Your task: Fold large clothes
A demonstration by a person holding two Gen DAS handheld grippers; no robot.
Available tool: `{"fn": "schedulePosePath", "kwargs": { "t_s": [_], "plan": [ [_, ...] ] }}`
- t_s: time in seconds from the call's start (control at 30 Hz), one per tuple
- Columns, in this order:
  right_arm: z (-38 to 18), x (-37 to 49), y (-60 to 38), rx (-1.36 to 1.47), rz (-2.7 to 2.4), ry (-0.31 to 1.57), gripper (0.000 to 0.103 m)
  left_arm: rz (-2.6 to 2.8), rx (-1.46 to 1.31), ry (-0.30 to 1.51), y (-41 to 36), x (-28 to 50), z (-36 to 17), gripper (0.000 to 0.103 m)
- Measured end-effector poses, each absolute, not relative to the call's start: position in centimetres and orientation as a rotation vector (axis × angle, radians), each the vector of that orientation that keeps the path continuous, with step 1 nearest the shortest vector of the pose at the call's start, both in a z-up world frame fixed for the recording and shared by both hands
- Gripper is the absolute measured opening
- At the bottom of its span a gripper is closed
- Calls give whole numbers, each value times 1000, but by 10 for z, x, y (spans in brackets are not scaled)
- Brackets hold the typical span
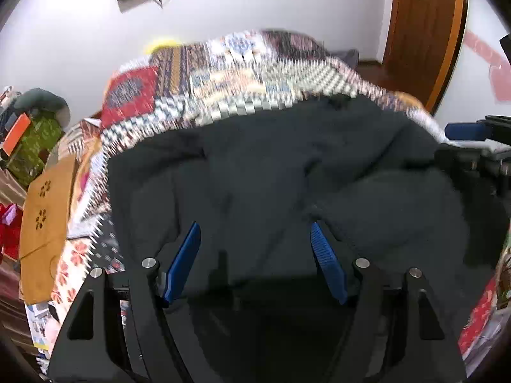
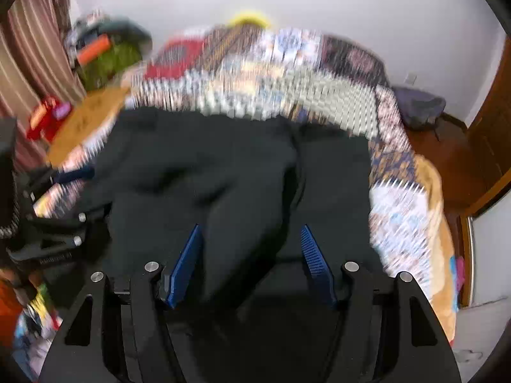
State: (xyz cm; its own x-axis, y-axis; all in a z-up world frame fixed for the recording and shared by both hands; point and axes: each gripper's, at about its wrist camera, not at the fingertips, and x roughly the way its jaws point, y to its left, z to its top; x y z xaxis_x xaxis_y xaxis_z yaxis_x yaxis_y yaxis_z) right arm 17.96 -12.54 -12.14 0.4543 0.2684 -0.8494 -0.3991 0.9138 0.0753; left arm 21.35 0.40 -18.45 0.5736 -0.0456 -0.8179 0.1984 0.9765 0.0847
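over the patchwork quilt (image 1: 204, 76) we hold our left gripper (image 1: 255, 239) and right gripper (image 2: 252, 239) above the dark garment (image 1: 271, 166), both jaws spread apart, gripping nothing.

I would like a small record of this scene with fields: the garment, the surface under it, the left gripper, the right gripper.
garment: dark, nearly black fabric garment, spread out and wrinkled
surface: bed with a colourful patchwork quilt, garment lying on it
left gripper: jaws apart, blue pads clear of the cloth, nothing held
right gripper: jaws apart above the garment, nothing held
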Motion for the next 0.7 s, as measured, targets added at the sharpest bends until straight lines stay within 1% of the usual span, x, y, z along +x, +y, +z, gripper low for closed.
{"fn": "schedulePosePath", "kwargs": {
  "t_s": [0.1,0.17,0.23,0.3,0.4,0.5,0.7],
  "plan": [
    [-154,178,-124,-169,406,1099,60,-138,191,1023,1,219,-216,71],
    [-168,178,-131,-137,402,1126,61,-137,165,1052,4,220,-229,73],
    [-169,177,-139,-85,404,1124,61,-136,124,1060,9,220,-233,75],
    [-162,177,-143,-70,403,1139,61,-134,101,1069,12,221,-231,75],
    [-149,176,-143,-76,393,1135,61,-117,132,1063,11,218,-221,75],
    [-131,164,-145,-109,401,1081,61,-89,179,1007,13,210,-203,75],
    [-100,148,-166,-123,348,974,61,-35,114,893,49,191,-147,75]
  ]
}}
